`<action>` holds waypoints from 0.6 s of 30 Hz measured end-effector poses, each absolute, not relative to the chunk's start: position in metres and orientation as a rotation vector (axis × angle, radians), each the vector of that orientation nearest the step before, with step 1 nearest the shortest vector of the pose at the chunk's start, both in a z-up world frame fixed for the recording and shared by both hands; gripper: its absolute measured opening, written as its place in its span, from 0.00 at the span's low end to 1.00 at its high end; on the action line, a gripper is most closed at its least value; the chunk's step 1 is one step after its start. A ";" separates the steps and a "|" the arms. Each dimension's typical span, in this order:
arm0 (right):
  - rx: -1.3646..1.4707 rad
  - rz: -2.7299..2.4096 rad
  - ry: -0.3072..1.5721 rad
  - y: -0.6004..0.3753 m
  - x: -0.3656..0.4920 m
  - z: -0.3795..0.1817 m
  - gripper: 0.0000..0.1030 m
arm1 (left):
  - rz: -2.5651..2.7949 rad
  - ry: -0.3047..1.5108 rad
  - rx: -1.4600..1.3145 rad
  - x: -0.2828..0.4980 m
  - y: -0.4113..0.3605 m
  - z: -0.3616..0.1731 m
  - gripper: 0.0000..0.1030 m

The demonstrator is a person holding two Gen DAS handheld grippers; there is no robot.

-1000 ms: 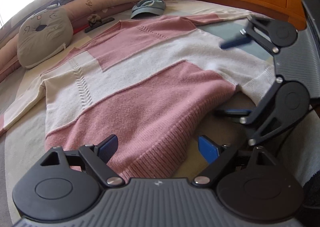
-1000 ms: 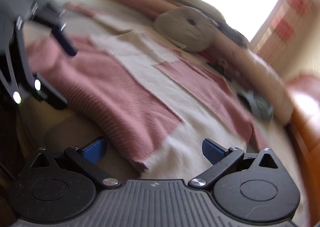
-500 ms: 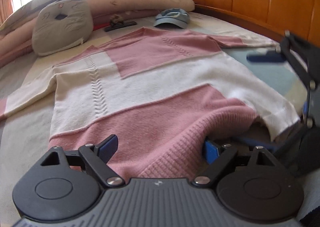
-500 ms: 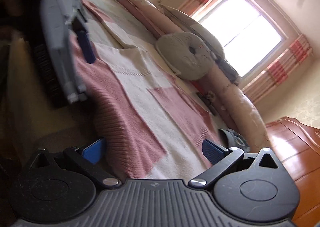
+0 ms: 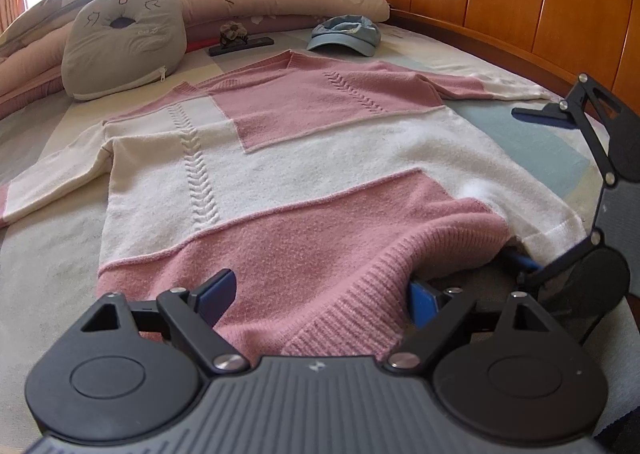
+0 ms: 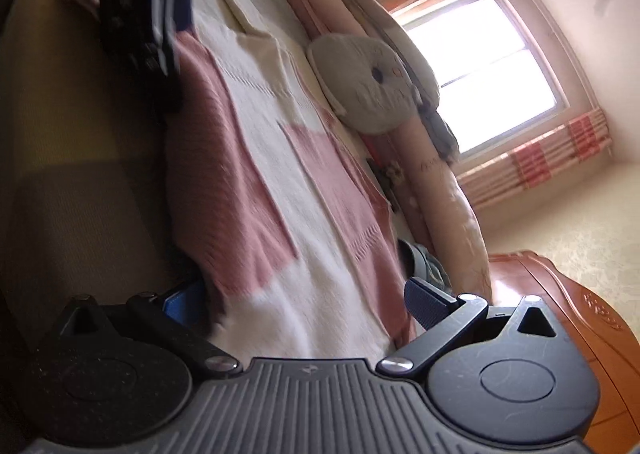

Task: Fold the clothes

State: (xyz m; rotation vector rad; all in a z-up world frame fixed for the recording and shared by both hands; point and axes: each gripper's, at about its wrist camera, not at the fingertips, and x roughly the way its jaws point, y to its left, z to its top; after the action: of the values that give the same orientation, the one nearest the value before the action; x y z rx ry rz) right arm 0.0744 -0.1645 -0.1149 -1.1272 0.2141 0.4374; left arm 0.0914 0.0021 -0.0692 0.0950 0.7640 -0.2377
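Sweater (image 5: pixel 304 182) lay spread flat on the bed (image 5: pixel 48 286), both tongs (image 5: pixel 320 294) (image 6: pixel 304 302) gaping around its hem, probably lining up a fold.

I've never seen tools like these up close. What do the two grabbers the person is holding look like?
Both look alike. The left gripper has a ribbed dark grey body with a small pale mark at its centre, two round black discs, black linkage arms with silver pins, and blue finger pads. The right gripper shows the same build and textured blue pads. No cables or sleeves are visible.
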 end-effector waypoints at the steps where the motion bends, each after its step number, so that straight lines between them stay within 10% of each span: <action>1: -1.128 0.423 0.218 -0.165 0.078 -0.114 1.00 | -0.238 0.764 0.100 0.091 0.001 -0.068 0.85; 18: -0.893 0.425 0.097 -0.183 0.070 -0.073 1.00 | -0.226 0.708 0.351 0.064 -0.026 -0.068 0.86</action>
State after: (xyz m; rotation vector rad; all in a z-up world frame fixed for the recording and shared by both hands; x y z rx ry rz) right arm 0.0702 -0.1830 -0.0733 -0.8927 0.0966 0.4247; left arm 0.0642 -0.0261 -0.0685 0.3509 0.7082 -0.2258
